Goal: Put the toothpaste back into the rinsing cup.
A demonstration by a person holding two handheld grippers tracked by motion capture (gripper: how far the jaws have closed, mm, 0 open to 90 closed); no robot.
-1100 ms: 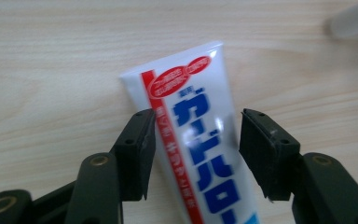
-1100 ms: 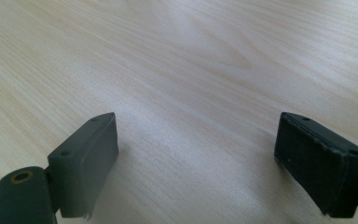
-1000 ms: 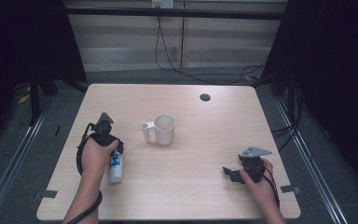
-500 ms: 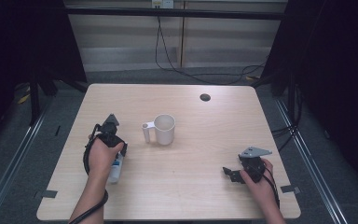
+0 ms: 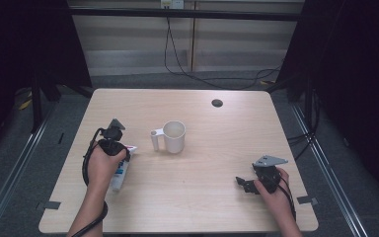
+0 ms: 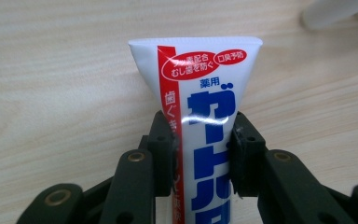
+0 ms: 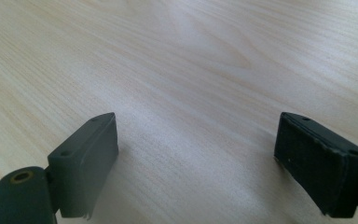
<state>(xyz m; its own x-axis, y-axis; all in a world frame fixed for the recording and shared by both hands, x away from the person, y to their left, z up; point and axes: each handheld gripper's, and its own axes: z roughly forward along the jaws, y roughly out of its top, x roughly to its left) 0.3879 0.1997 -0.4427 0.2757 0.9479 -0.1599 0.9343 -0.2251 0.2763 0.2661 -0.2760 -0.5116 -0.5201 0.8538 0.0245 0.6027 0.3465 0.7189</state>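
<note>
Now left gripper point(image 6: 200, 140) jaws have just closed, clamping tube point(image 6: 205, 107) lying on table point(image 5: 217, 197), lower left of high view, left of mug point(image 5: 172, 137). Right gripper point(image 7: 198, 163) jaws wide apart, nothing between, lower right.

Bare tabletop point(image 5: 217, 163) lies open between the two hands. The white mug point(image 5: 173, 137) stands near the middle, its handle just beside the toothpaste tube point(image 5: 121, 170) at the left. A small dark round spot point(image 5: 217, 102) sits near the far edge.
</note>
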